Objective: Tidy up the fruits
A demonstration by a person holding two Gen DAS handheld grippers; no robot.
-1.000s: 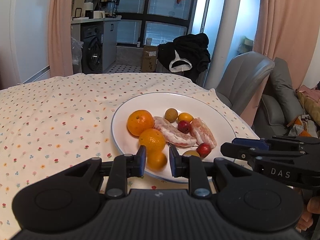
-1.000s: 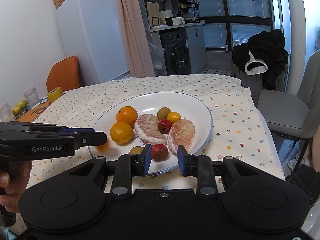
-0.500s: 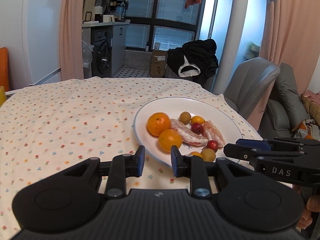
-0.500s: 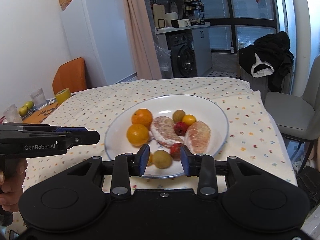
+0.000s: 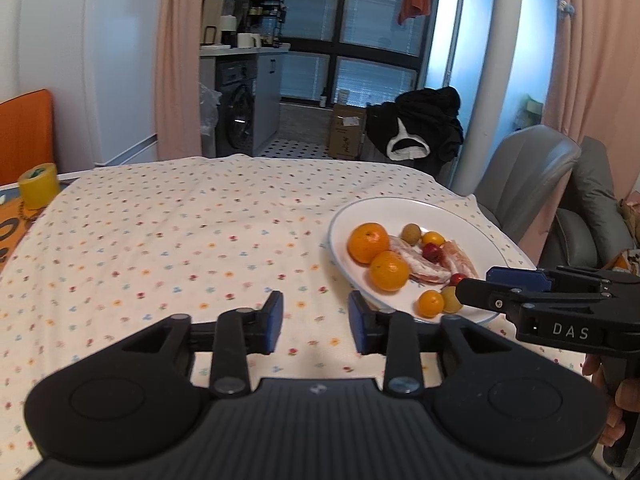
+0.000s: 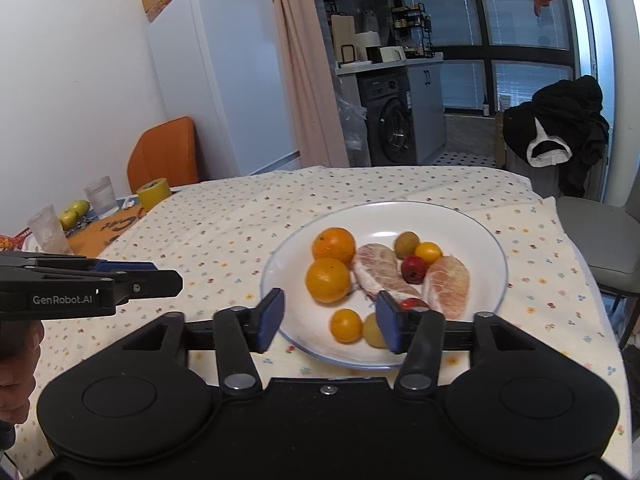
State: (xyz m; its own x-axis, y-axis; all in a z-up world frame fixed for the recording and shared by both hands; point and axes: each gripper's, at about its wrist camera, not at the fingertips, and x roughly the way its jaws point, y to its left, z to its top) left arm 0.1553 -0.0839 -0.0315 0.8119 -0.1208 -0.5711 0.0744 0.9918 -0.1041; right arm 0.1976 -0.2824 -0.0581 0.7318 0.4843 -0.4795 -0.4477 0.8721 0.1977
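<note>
Glossy round plate (image 6: 472, 224), dimpled oranges (image 6: 329, 280), floral tablecloth (image 6: 224, 236)

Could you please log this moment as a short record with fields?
surface: table with floral tablecloth
container: white plate
contents: two oranges, two peeled pomelo segments, several small red, yellow and greenish fruits
left gripper: jaws open, empty, over the cloth beside the plate
right gripper: jaws open, empty, at the plate's near rim

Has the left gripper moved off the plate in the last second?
Yes. The left gripper was at the plate rim over the fruit; it now sits over bare tablecloth, left of the plate, jaws open.
</note>
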